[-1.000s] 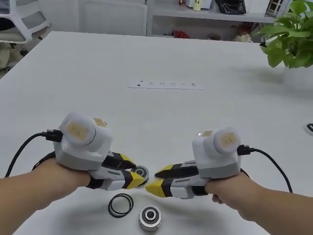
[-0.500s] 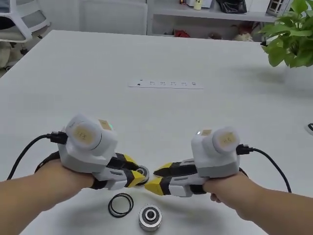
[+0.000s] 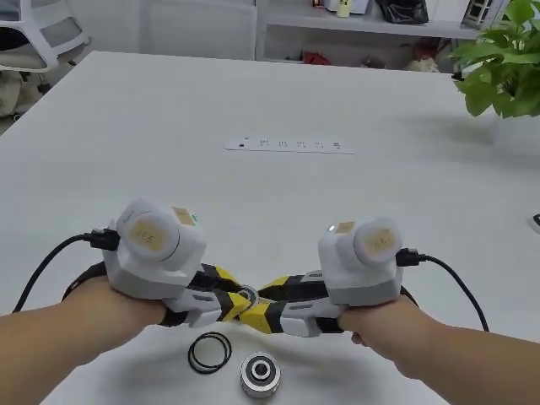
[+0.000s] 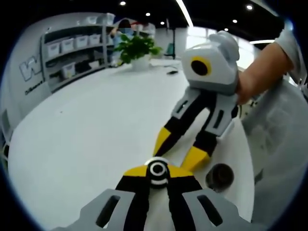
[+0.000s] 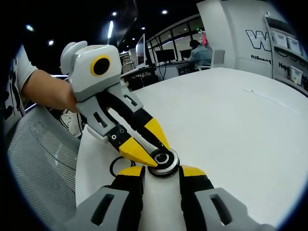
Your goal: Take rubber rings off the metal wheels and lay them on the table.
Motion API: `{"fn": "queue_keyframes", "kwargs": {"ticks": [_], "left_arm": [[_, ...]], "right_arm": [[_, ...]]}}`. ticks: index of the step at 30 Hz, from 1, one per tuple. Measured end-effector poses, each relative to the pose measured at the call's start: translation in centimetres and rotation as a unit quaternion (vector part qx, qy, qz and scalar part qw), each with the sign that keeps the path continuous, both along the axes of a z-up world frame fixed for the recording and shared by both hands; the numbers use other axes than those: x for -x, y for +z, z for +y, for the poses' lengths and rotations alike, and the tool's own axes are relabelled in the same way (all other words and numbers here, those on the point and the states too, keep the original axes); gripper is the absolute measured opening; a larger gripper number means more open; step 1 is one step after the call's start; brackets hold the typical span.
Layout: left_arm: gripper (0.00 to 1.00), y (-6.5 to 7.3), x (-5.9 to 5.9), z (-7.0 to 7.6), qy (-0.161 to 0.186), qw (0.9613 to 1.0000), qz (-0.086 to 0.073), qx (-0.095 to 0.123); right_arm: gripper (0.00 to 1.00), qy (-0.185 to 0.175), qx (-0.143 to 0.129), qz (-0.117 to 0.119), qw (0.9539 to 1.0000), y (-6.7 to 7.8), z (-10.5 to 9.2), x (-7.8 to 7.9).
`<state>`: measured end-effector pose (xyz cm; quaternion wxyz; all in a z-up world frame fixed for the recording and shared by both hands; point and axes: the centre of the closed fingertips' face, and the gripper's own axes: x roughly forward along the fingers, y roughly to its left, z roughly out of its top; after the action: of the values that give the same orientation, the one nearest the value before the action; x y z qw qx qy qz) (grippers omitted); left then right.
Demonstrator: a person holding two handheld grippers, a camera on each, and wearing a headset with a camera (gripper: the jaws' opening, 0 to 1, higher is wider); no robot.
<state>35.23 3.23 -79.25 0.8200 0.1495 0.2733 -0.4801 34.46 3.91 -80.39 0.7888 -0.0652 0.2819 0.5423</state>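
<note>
My left gripper [image 3: 239,302] is shut on a small metal wheel [image 3: 245,296], held just above the white table [image 3: 278,202]. In the left gripper view the wheel [image 4: 158,169] sits end-on between the yellow tips. My right gripper [image 3: 257,310] is open, its jaws standing on either side of that wheel [image 5: 166,160]. Two black rubber rings [image 3: 208,351] lie stacked on the table near me. Beside them rests a second metal wheel [image 3: 259,374], with no gripper on it.
A white power strip [image 3: 288,145] lies mid-table. A potted plant [image 3: 504,63] stands at the far right, with an office chair [image 3: 34,38] beyond the far left corner. Black cables [image 3: 42,261] trail back from both grippers.
My right gripper has moved left until its open jaws reach the wheel. My left gripper has shifted slightly right with the wheel. The rings and second wheel have not moved.
</note>
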Motion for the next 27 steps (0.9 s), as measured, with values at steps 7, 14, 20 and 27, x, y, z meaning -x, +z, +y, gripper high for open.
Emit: {"fn": "queue_keyframes", "kwargs": {"ticks": [7,14,20,27], "left_arm": [[0.14,0.02,0.08,-0.02,0.001,1.0,0.0,0.002],[0.14,0.02,0.07,0.0,0.002,1.0,0.0,0.002],[0.14,0.02,0.03,0.02,0.003,1.0,0.0,0.002],[0.14,-0.01,0.06,0.02,0.004,1.0,0.0,0.002]], "right_arm": [[0.27,0.001,0.011,-0.016,0.9998,-0.3,0.18,-0.16],[0.27,0.002,0.018,-0.029,0.9994,-0.46,0.49,-0.24],[0.24,0.005,0.022,-0.04,0.9989,-0.42,0.18,-0.18],[0.22,0.01,0.026,-0.046,0.9986,-0.29,-0.11,-0.04]]}}
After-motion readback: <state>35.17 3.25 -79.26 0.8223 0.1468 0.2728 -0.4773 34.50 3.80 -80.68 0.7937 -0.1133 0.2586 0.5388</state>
